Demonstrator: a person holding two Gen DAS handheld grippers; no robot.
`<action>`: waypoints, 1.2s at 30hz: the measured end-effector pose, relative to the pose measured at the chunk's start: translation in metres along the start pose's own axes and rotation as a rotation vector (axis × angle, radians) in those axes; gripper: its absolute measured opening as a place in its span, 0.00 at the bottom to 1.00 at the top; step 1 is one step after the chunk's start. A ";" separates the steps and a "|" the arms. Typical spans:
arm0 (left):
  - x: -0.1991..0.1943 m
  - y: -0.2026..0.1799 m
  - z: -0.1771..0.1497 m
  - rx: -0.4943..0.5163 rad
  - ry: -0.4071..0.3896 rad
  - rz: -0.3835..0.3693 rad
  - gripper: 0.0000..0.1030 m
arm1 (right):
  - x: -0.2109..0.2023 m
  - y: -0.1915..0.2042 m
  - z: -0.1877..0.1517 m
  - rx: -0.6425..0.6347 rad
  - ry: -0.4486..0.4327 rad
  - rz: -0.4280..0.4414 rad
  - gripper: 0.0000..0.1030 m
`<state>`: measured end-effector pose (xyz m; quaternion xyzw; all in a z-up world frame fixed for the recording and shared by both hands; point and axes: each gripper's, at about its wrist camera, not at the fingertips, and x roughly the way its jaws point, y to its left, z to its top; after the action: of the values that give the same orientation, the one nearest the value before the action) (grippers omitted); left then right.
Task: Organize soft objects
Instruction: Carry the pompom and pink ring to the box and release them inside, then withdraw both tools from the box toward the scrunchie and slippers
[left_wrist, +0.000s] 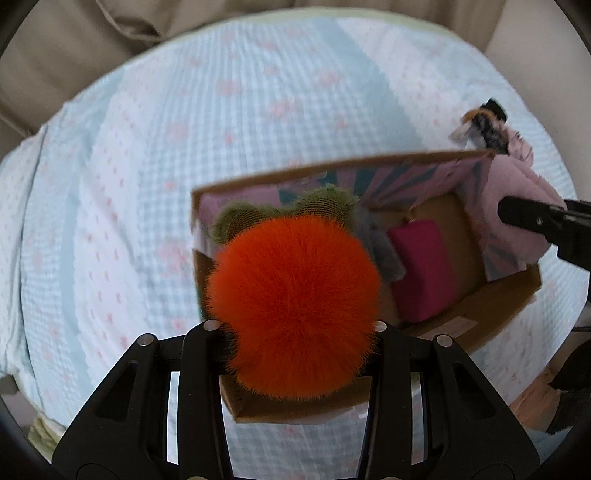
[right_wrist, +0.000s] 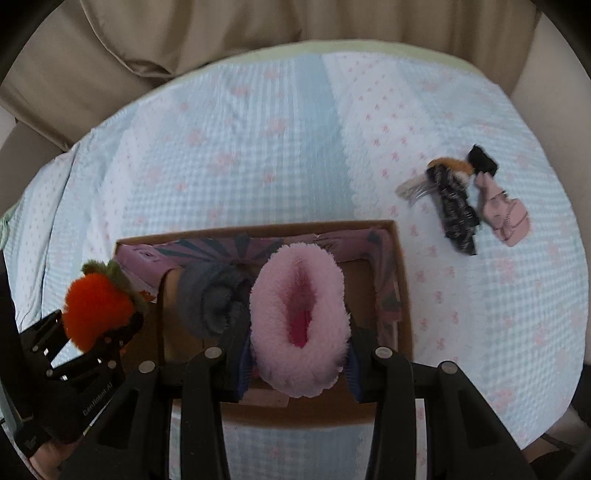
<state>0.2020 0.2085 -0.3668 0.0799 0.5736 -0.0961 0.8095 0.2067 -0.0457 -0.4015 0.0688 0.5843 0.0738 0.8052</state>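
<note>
Left wrist view: left gripper (left_wrist: 295, 328) clamped on orange plush fruit (left_wrist: 293, 306) with green leaves, held over near-left corner of cardboard box (left_wrist: 491, 295). Inside box: magenta item (left_wrist: 424, 269) on the floor, grey fuzzy roll (left_wrist: 380, 240) beside it.

Right wrist view: right gripper (right_wrist: 299, 365) clenched on pink fleece slipper (right_wrist: 299, 325), opening facing the camera, held above the box (right_wrist: 404, 295) interior, just beside the grey roll (right_wrist: 214, 302). Box resting on blue-and-white patterned bedspread (right_wrist: 258, 147). Outside the box, to its far right and well apart: small cluster of keychain items (right_wrist: 465, 195), including a pink piece and a dark patterned piece, lying on the bedspread.
</note>
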 end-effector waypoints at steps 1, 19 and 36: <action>0.007 0.000 -0.002 -0.005 0.021 0.000 0.34 | 0.004 -0.001 0.002 0.000 0.007 0.001 0.36; 0.035 -0.016 -0.012 0.036 0.127 -0.054 1.00 | 0.041 -0.014 0.016 0.022 0.062 0.037 1.00; 0.004 -0.019 -0.016 0.035 0.099 -0.046 1.00 | -0.005 -0.005 -0.003 -0.007 -0.013 0.016 1.00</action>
<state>0.1837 0.1936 -0.3758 0.0858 0.6127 -0.1206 0.7763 0.2021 -0.0519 -0.3990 0.0713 0.5783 0.0819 0.8085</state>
